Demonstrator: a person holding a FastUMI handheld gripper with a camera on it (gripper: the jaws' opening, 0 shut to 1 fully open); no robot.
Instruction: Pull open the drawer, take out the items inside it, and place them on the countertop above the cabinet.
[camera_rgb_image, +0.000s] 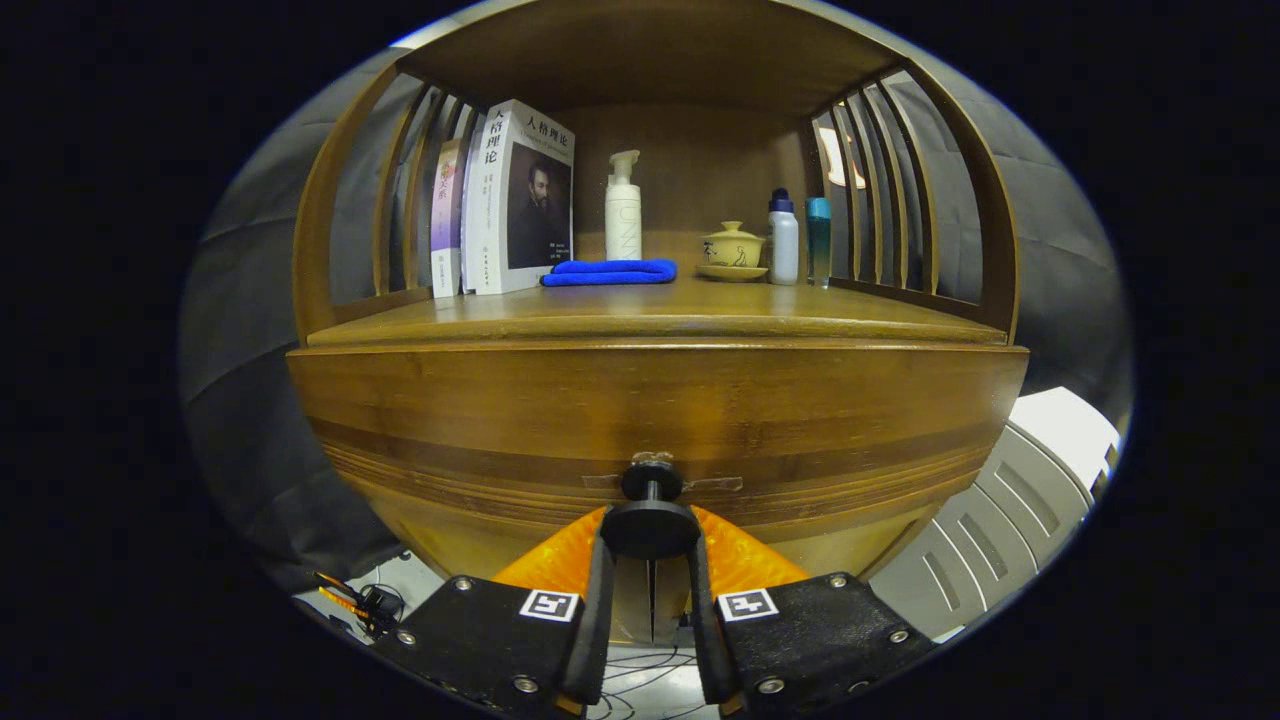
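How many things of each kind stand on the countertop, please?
Books: 3
Bottles: 3
Cloth: 1
Teacup on saucer: 1
Total: 8
The gripper fingers flank the drawer knob.

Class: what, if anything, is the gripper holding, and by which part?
The gripper is shut on the drawer knob, its fingers pressing the round head from both sides.

The wooden cabinet's bench (660, 312) carries, at its left, upright books (505, 200) leaning against the slatted side. At centre a folded blue cloth (610, 272) lies flat before a white pump bottle (623, 208). To the right stand a lidded teacup on a saucer (733, 250), then a white bottle (783, 240) and a teal bottle (818, 238), close together.
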